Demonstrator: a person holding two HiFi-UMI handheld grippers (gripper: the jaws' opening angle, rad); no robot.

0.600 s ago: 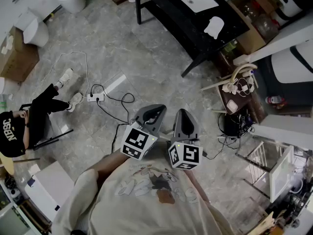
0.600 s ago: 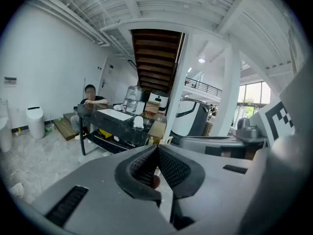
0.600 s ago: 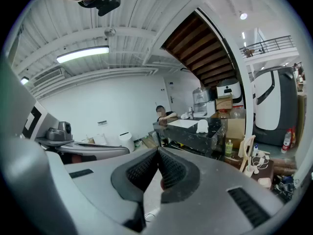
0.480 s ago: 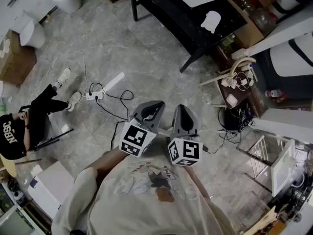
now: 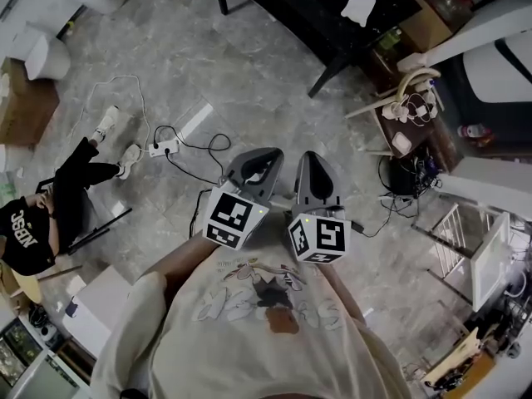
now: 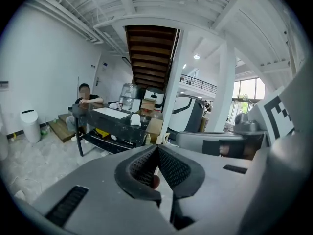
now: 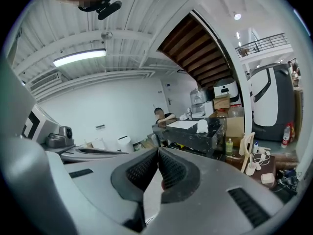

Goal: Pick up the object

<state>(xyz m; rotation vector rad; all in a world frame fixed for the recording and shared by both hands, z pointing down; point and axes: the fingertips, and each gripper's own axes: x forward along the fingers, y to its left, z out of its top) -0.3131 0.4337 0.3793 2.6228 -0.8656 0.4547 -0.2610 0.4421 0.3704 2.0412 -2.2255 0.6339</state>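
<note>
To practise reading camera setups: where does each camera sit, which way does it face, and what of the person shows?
Head view: on the person's head, facing steeply down at the floor; shirt, left gripper and right gripper show.
Left gripper view: on that gripper, facing along its shut jaws toward the black table.
Right gripper view: on that gripper, shut jaws toward the table.
All share the table.
</note>
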